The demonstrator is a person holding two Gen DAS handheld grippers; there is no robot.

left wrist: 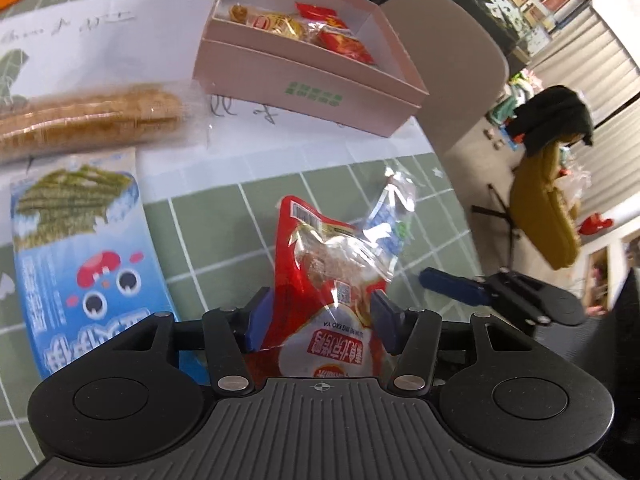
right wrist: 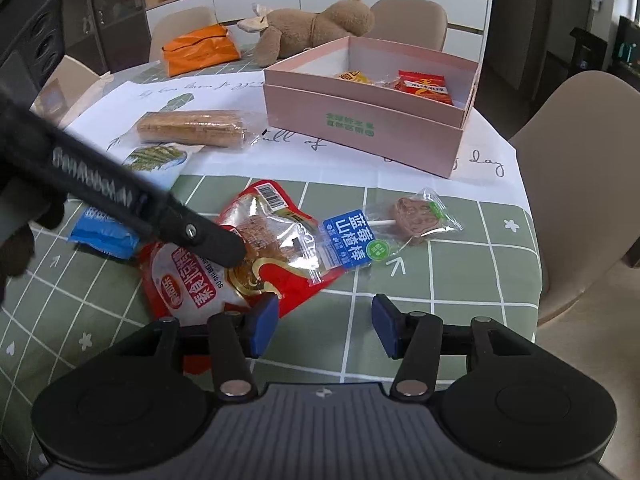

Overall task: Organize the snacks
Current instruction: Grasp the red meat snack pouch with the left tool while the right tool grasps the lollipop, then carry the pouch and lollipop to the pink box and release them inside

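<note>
A red snack pack [left wrist: 324, 280] lies flat on the green checked tablecloth [left wrist: 224, 232]. My left gripper [left wrist: 322, 316] stands open with the pack between its blue pads, which sit at the pack's sides. In the right wrist view one left finger [right wrist: 216, 240] reaches over the same pack [right wrist: 256, 256]. My right gripper [right wrist: 324, 324] is open and empty, just in front of the pack's near corner. A clear lollipop pack [right wrist: 400, 224] lies right of the red pack. The pink box [right wrist: 360, 128] behind holds several small snacks.
A biscuit roll [right wrist: 192, 128] and a blue seaweed pack [left wrist: 80, 248] lie at the left on white paper. A plush toy [right wrist: 312, 24] and an orange bag [right wrist: 200, 50] sit at the back. The table edge and a beige chair [right wrist: 580, 160] are at the right.
</note>
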